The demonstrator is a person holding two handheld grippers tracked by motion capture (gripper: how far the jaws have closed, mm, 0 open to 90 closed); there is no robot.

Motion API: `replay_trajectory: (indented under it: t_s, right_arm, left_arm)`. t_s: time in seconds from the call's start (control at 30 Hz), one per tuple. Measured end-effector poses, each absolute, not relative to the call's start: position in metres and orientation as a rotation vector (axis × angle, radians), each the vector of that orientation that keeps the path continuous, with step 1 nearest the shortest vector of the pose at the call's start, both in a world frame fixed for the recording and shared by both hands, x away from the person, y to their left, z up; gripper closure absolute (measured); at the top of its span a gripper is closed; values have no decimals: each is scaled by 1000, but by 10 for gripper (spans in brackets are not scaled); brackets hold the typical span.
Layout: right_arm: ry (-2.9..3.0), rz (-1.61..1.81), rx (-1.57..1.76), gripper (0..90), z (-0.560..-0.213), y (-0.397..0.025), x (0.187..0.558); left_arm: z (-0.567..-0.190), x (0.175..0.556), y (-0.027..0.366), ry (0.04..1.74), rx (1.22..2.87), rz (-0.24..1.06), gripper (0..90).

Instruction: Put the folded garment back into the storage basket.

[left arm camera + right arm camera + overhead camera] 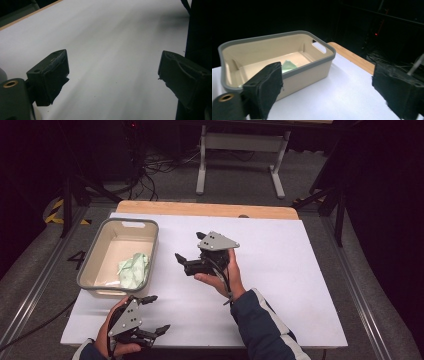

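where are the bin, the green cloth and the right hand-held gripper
bin [153, 251], high view, right side rim
green cloth [134, 269], high view, middle of the crumpled cloth in the bin
right hand-held gripper [189, 249], high view, midway between its open jaw tips

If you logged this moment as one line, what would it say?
left gripper: open, holding nothing, near table edge | right gripper: open, holding nothing, facing bin | green cloth: crumpled inside bin | table: white
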State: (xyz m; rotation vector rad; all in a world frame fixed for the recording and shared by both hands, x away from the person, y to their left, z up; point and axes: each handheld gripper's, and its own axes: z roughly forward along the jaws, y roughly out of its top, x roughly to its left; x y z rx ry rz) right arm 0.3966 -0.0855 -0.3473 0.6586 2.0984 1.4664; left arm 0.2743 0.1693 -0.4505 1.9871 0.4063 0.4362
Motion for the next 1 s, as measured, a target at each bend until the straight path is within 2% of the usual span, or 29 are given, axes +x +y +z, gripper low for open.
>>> replay_trajectory:
  t_s: [0.23, 1.0]
  right_arm:
    - [2104, 1459, 642, 37, -350, -90, 394]
    - [2053, 1341, 553, 41, -355, -114, 375]
  left_arm:
    - [-451, 274, 169, 405, 1990, 437, 105]
    - [-452, 275, 168, 404, 2002, 438, 105]
